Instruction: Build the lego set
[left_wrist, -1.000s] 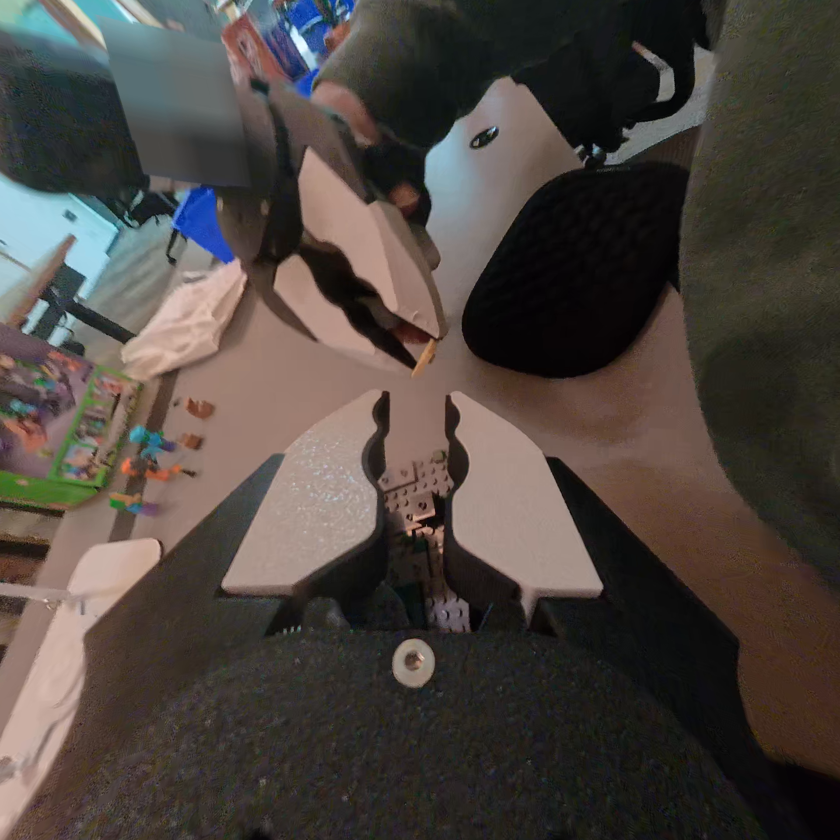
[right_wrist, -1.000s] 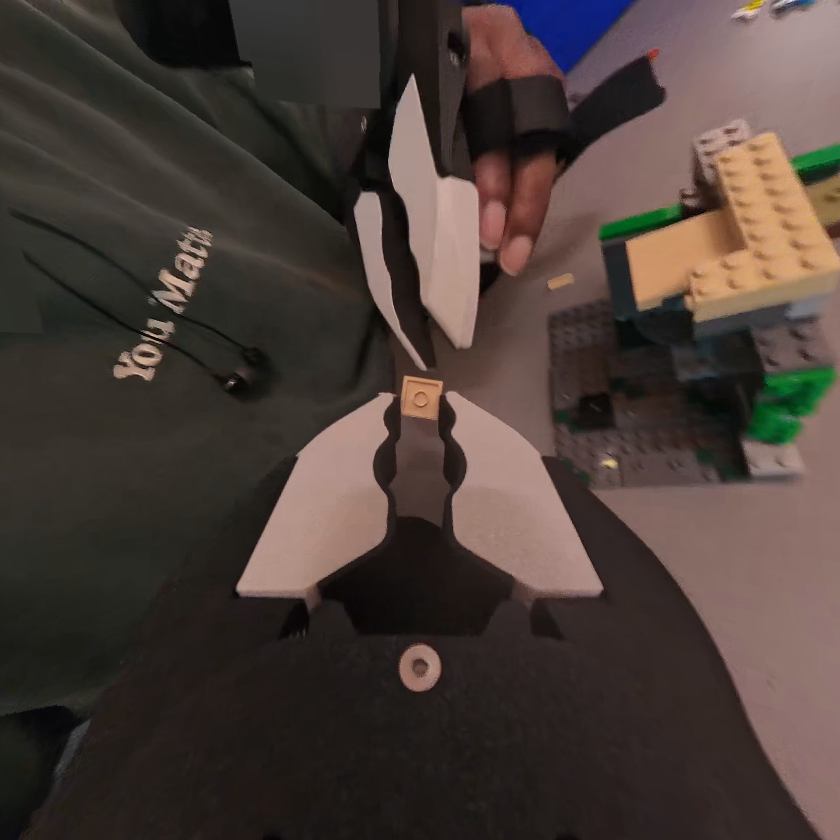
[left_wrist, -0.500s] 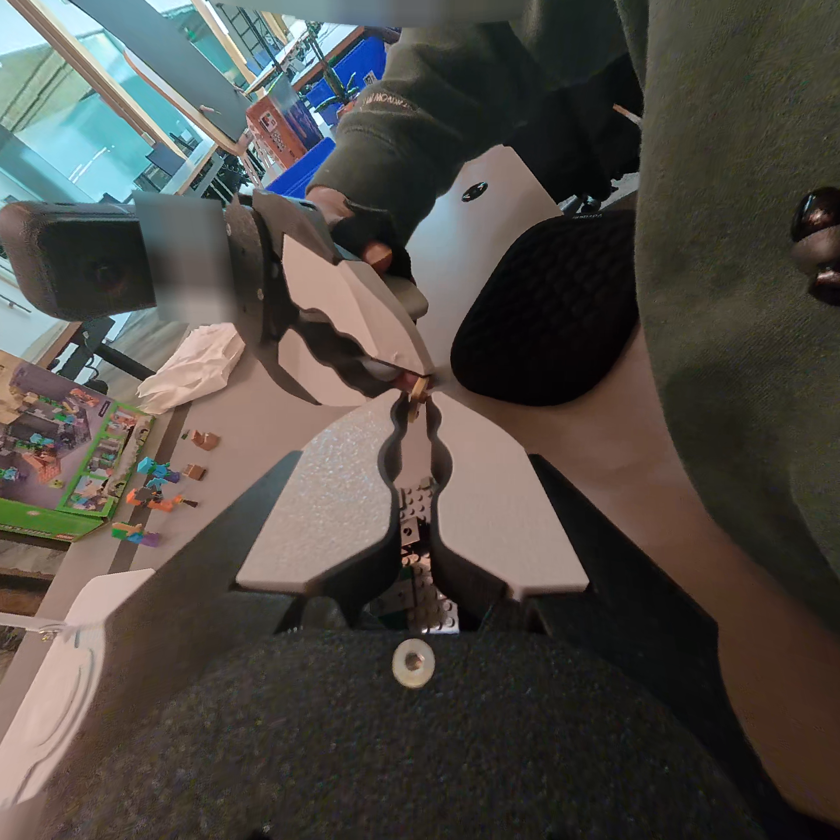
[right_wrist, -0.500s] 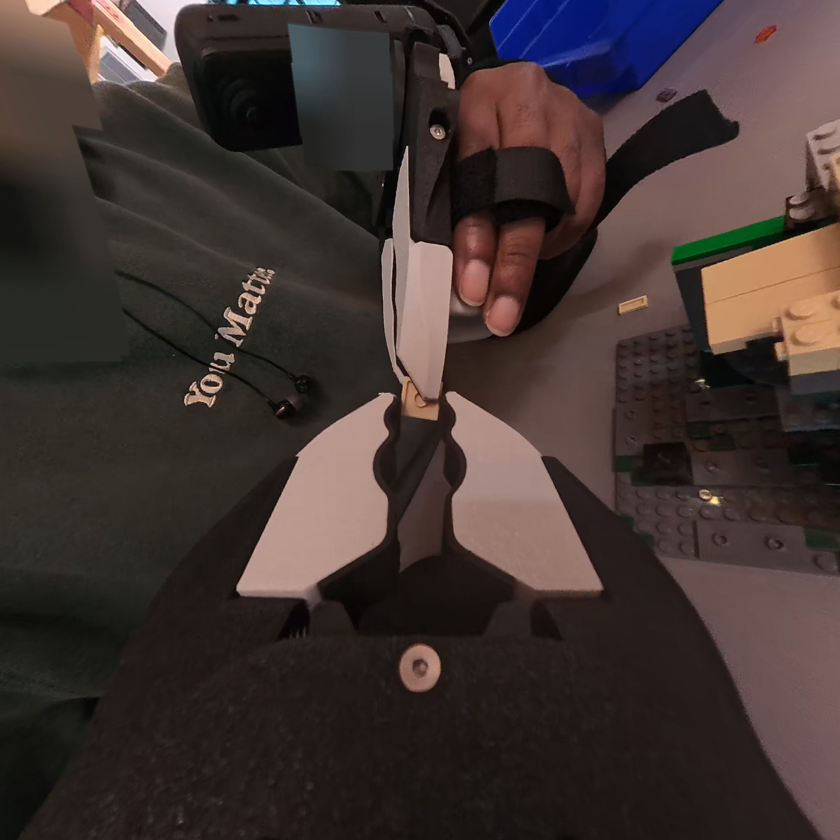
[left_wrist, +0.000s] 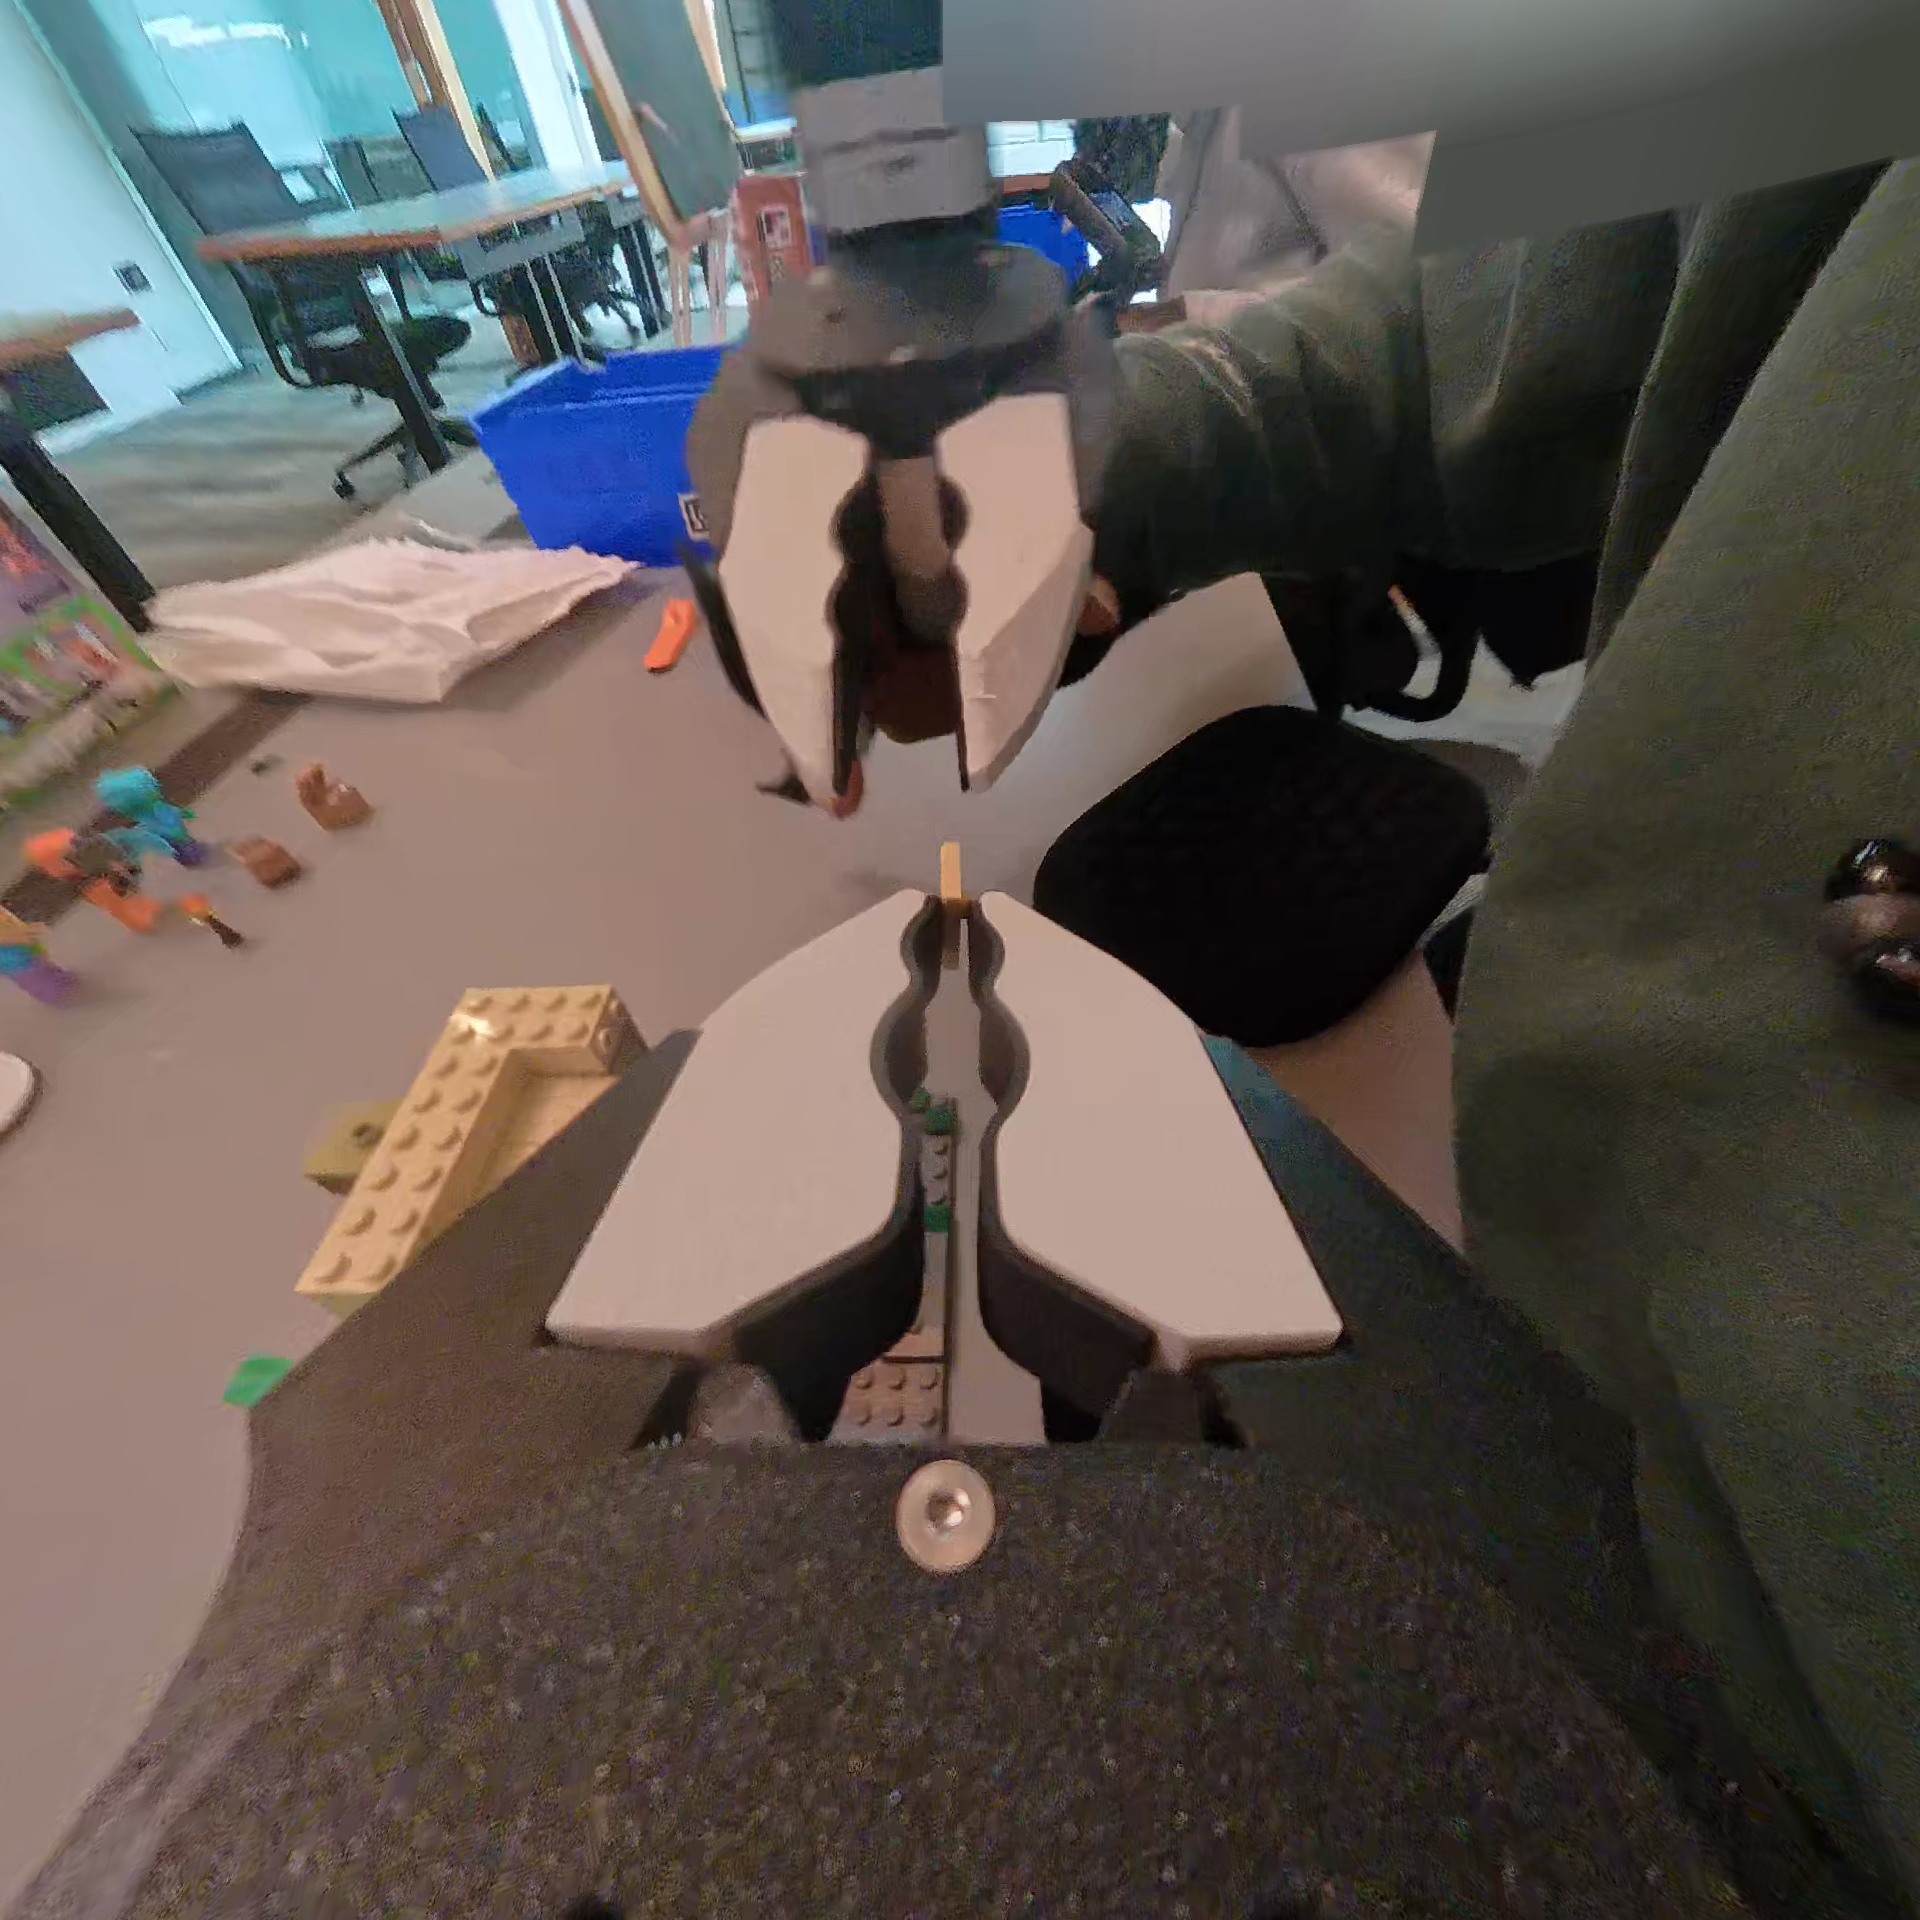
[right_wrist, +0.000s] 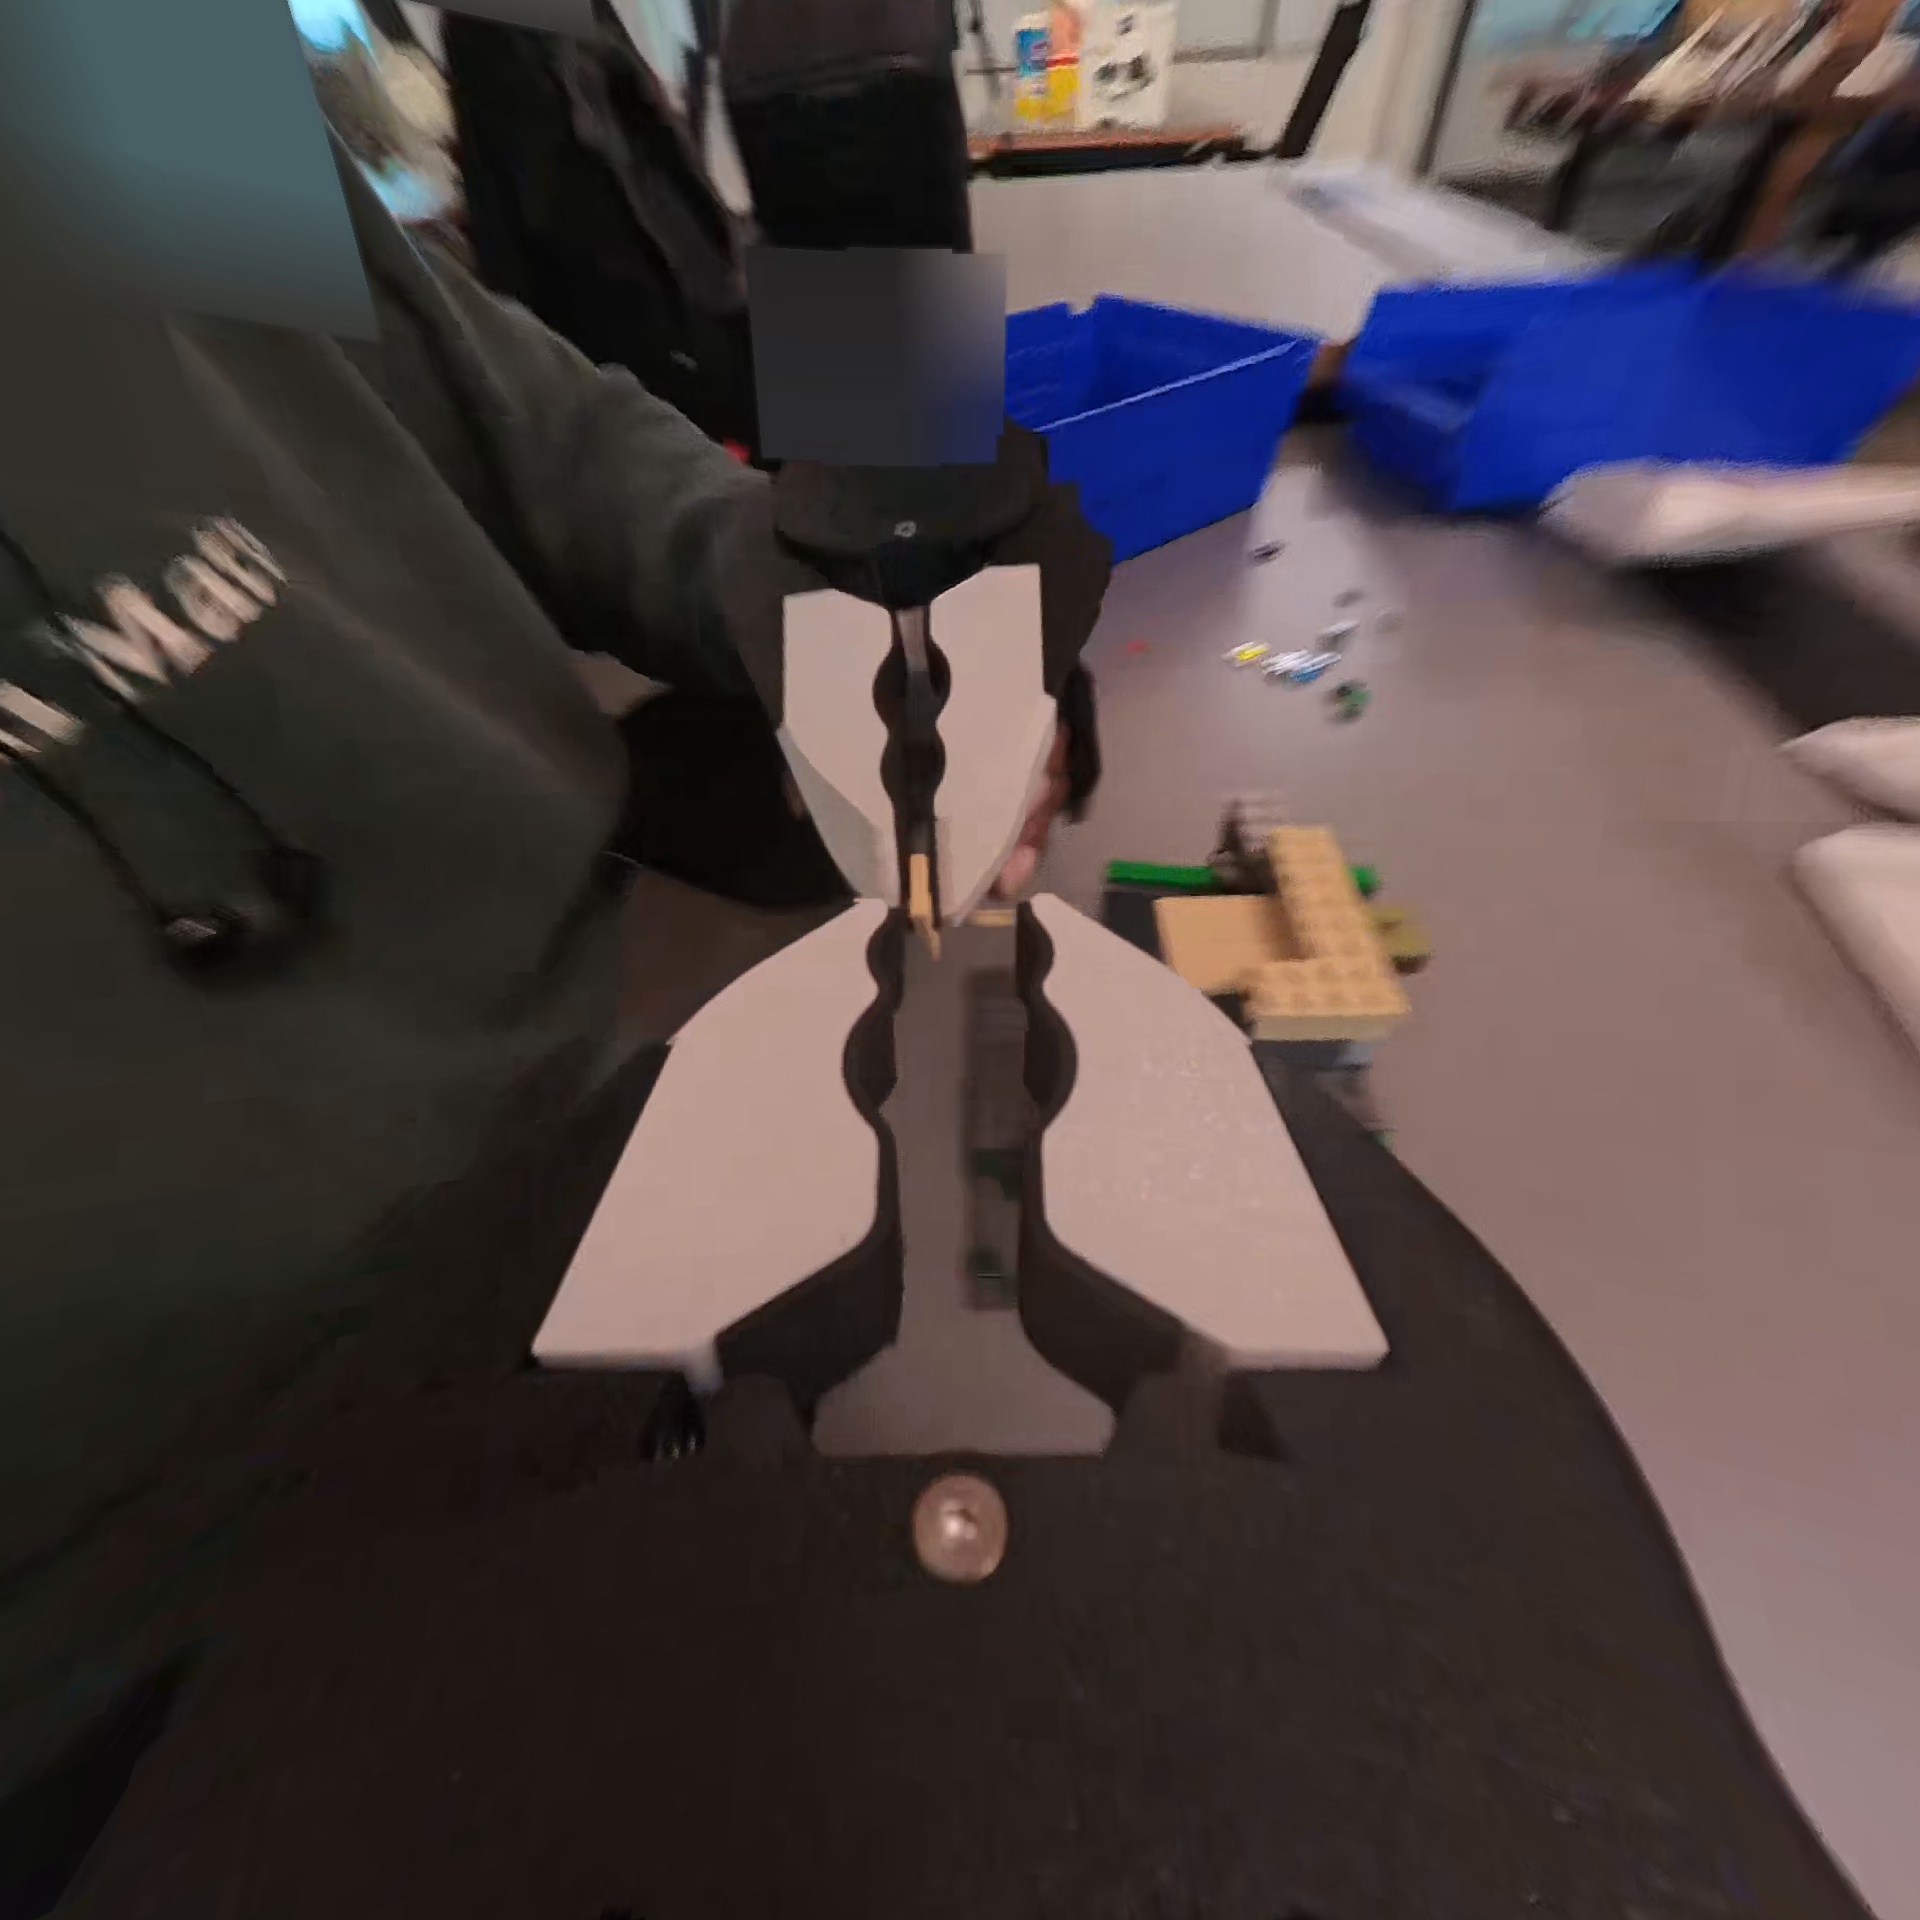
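Note:
My left gripper is shut on a small tan tile, held edge-on at its tips above the grey table. My right gripper faces it, open and empty, a short gap away. In the right wrist view my right gripper is open, and the left gripper points at it with the tan tile between its tips. The lego build has tan L-shaped plates on a dark baseplate with green parts. It lies below the left gripper and right of the right gripper.
Minifigures and brown pieces lie at the left, an orange piece and a white bag farther back. Blue bins stand behind, with loose small pieces nearby. A black mesh pad and the person's green sweatshirt are close. Left and right tips are no more than a few centimetres apart.
The tan tile has passed from my right gripper to my left. The left shut on it, the right opened and drew back. Both grippers swung to face each other.

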